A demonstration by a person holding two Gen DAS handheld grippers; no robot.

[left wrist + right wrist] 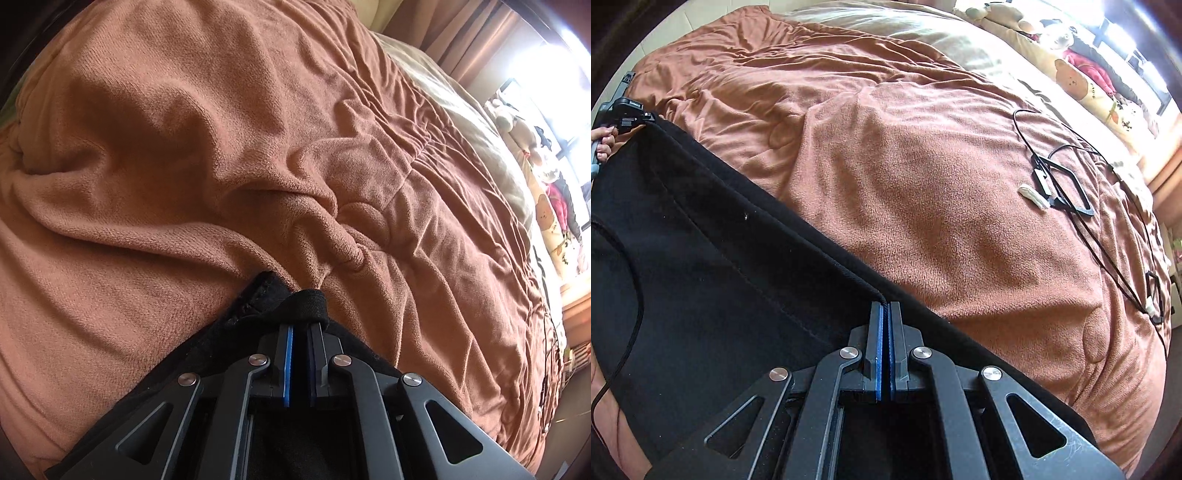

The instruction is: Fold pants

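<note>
The black, soft-knit pants [713, 280] hang stretched between the two tools above a bed covered by a rumpled rust-brown fleece blanket [923, 206]. The right tool [885, 308] has its blue-lined jaws pressed together on the hemmed edge of the cloth, which runs taut from there up to the left tool [628, 110], small and far off at the left edge of the right wrist view, with a person's hand [604, 142] on its handle. In the left wrist view the left tool [301, 328] is likewise pinching a bunched corner of the same black cloth, its jaws all but shut. Holding both ends of one edge this way probably keeps the garment straight and flat, so it can be laid down or doubled over without twisting.

On the blanket, well apart from the pants, lie a thin black cable [1082, 221] with black loop-shaped frames and a small whitish scrap [1032, 195]; these sit where the cloth might be spread and could end up beneath it. A tan cushion printed with a bear [1075, 83] lines the far side near the bright window
</note>
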